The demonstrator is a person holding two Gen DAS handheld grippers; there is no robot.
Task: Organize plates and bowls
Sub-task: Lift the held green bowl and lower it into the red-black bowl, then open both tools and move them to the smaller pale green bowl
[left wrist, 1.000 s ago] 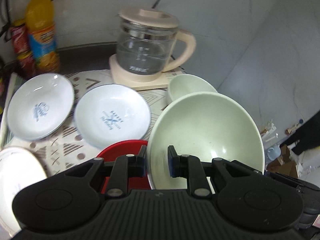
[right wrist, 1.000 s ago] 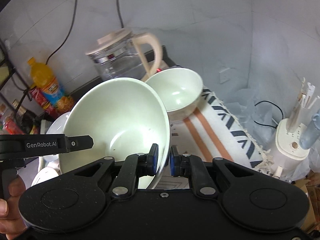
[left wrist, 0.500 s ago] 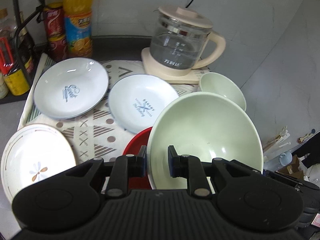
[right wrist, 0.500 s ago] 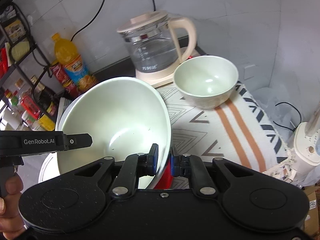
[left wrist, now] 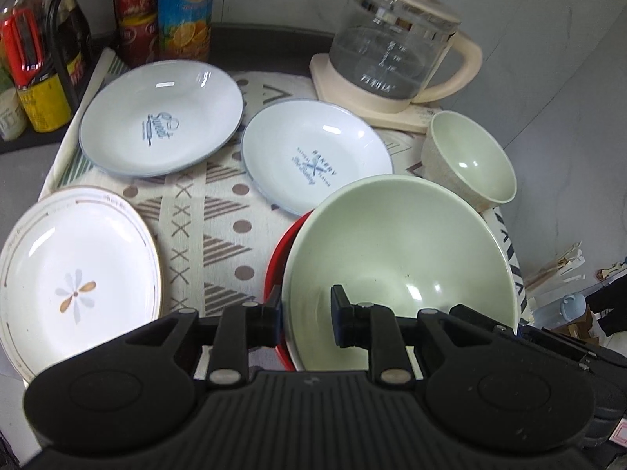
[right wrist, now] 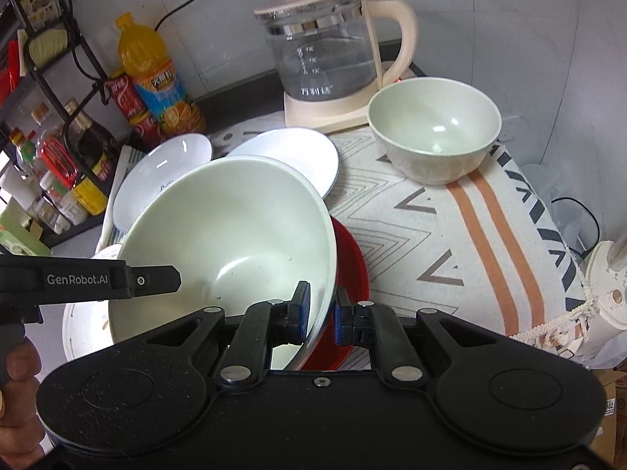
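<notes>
Both grippers hold one large pale green bowl (left wrist: 395, 258) by its rim, above a red plate (left wrist: 276, 270). My left gripper (left wrist: 305, 319) is shut on the bowl's near left rim. My right gripper (right wrist: 321, 313) is shut on its right rim, and the bowl (right wrist: 227, 243) tilts left in that view, over the red plate (right wrist: 348, 274). A small green bowl (right wrist: 433, 129) stands behind, and shows in the left wrist view (left wrist: 470, 160) too. Two white plates with blue print (left wrist: 160, 121) (left wrist: 313, 152) and a flower-patterned plate (left wrist: 74, 278) lie on the cloth.
A glass kettle (right wrist: 333, 58) on a cream base stands at the back. An orange juice bottle (right wrist: 156, 74), a red can (right wrist: 125, 98) and a rack of sauce bottles (right wrist: 58, 164) line the left. The patterned cloth (right wrist: 450, 243) ends at the right edge, with a white appliance (right wrist: 611, 282) beyond.
Both grippers have carried the large green bowl back and downward over the red plate; more of the table and the plates at the left has come into view.
</notes>
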